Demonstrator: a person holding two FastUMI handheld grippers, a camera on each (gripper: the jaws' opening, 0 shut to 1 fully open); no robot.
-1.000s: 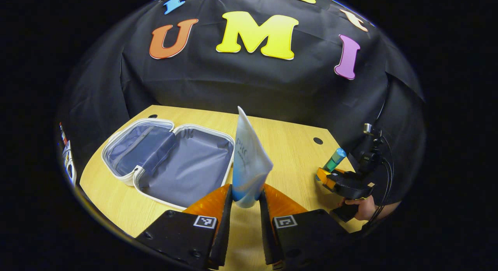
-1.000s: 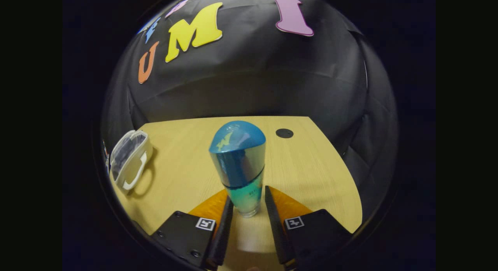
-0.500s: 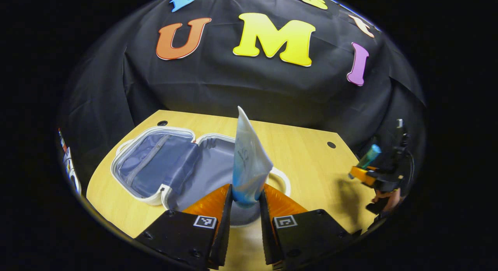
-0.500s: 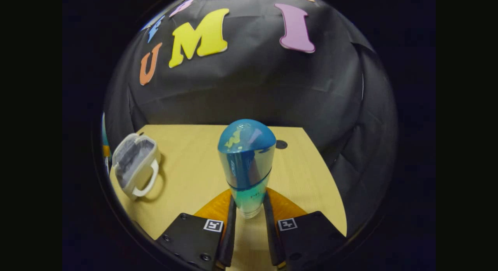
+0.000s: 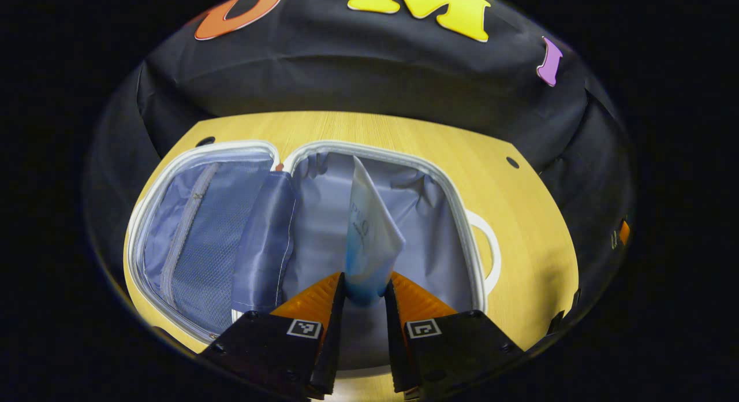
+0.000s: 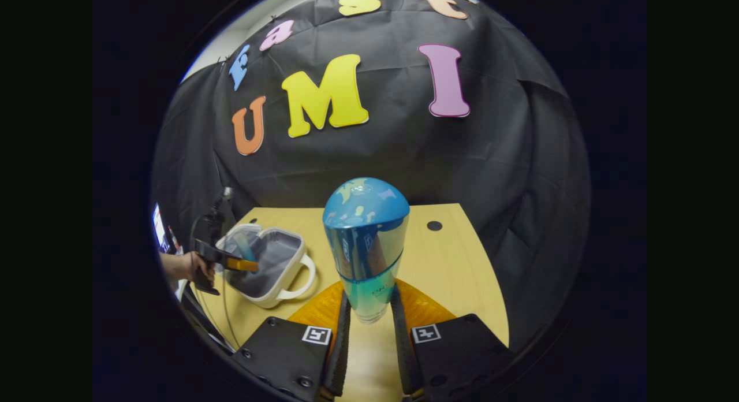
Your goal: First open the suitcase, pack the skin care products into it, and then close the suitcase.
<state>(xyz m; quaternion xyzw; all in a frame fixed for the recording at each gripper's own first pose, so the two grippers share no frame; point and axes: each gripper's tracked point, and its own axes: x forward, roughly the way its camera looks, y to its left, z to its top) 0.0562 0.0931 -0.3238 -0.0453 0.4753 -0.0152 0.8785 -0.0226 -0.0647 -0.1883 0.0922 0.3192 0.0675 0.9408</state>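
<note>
With the suitcase lying open, I am holding my left hand-held gripper clamped on a tube above it, and my right hand-held gripper clamped on a bottle; packing and closing are remaining.

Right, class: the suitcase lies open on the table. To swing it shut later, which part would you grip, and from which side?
Probably the white loop handle on the suitcase. It sticks out sideways from the rim of the half under the left gripper, so fingers could close on it from the open table beside it.
</note>
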